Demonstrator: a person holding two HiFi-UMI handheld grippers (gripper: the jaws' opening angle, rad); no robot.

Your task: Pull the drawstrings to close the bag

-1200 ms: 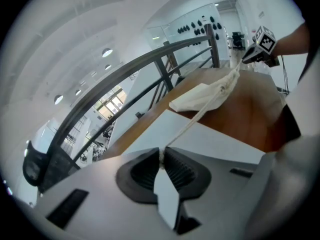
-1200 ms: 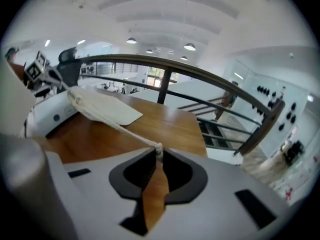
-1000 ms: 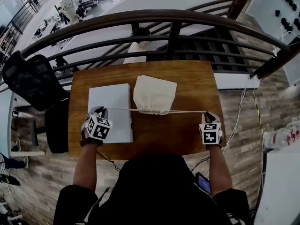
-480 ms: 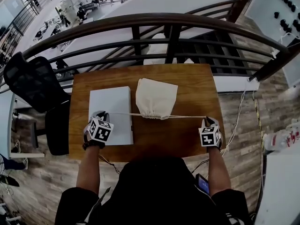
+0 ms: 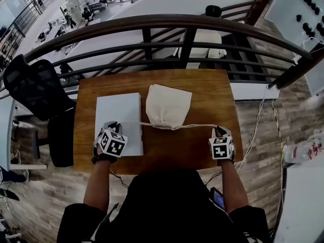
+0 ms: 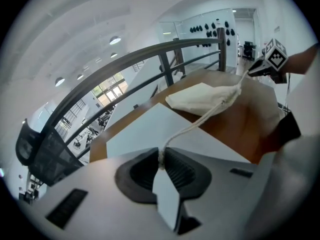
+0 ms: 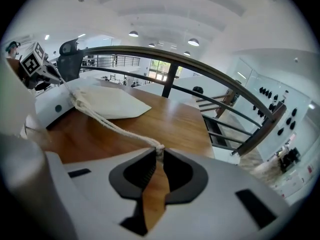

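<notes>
The bag [image 5: 168,103] lies on the tabletop [image 5: 207,92], long axis far-to-near, gathered mouth pointing near. Left tongs [image 5: 108,125] clamp the left drawstring [image 5: 131,123], right tongs [image 5: 217,129] the right drawstring [image 5: 197,126].

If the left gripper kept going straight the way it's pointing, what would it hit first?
Probably the white box: its top lies just beyond the left gripper, whose jaws are shut on the drawstring. The bag sits further on, though depth is hard to judge.

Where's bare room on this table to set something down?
Bare wood lies right of the bag to the table's edge, and along the near edge between left gripper and right gripper. The white box fills the left; drawstrings cross the middle.
</notes>
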